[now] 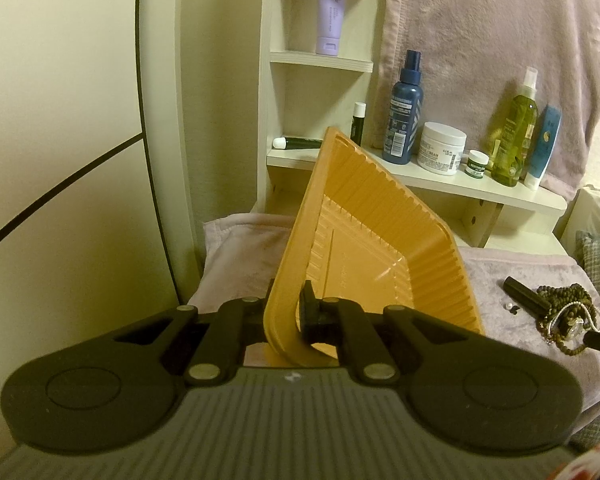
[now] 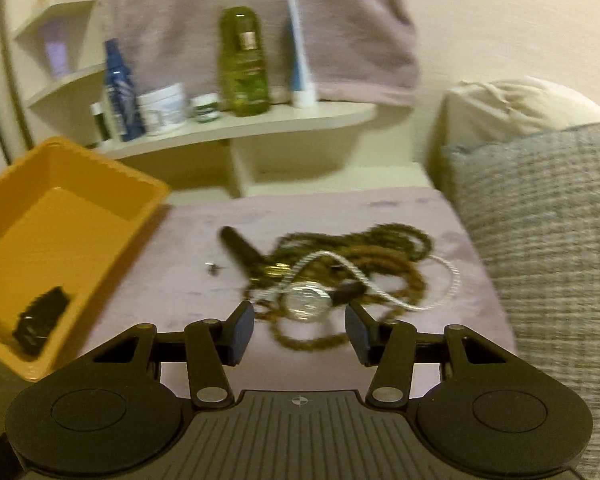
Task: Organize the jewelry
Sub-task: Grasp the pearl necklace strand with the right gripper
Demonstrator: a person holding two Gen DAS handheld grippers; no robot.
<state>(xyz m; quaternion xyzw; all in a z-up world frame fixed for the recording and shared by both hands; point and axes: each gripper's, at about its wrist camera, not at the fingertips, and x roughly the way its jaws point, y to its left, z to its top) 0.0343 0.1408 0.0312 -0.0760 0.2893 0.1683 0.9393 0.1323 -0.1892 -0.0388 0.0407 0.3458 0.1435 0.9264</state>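
Observation:
My left gripper (image 1: pixel 290 308) is shut on the near rim of an orange plastic tray (image 1: pixel 380 240), which it holds tilted above the mauve towel. One finger (image 1: pixel 310 304) sits inside the tray; the other is hidden behind its wall. My right gripper (image 2: pixel 299 312) is open just over a tangled jewelry pile (image 2: pixel 352 264): brown bead strands, a white chain, a round-faced watch (image 2: pixel 306 300) and a black tube (image 2: pixel 242 250). Nothing is gripped between its pads. The pile (image 1: pixel 568 316) also shows at the right of the left wrist view. The view from the right wrist is motion-blurred.
A black shape (image 2: pixel 40 320) lies inside the orange tray (image 2: pixel 60 220) by its near wall. Tiny loose pieces (image 2: pixel 214 268) lie left of the pile. A white shelf (image 1: pixel 460 184) behind carries bottles and jars. A grey checked cushion (image 2: pixel 540 220) borders the towel on the right.

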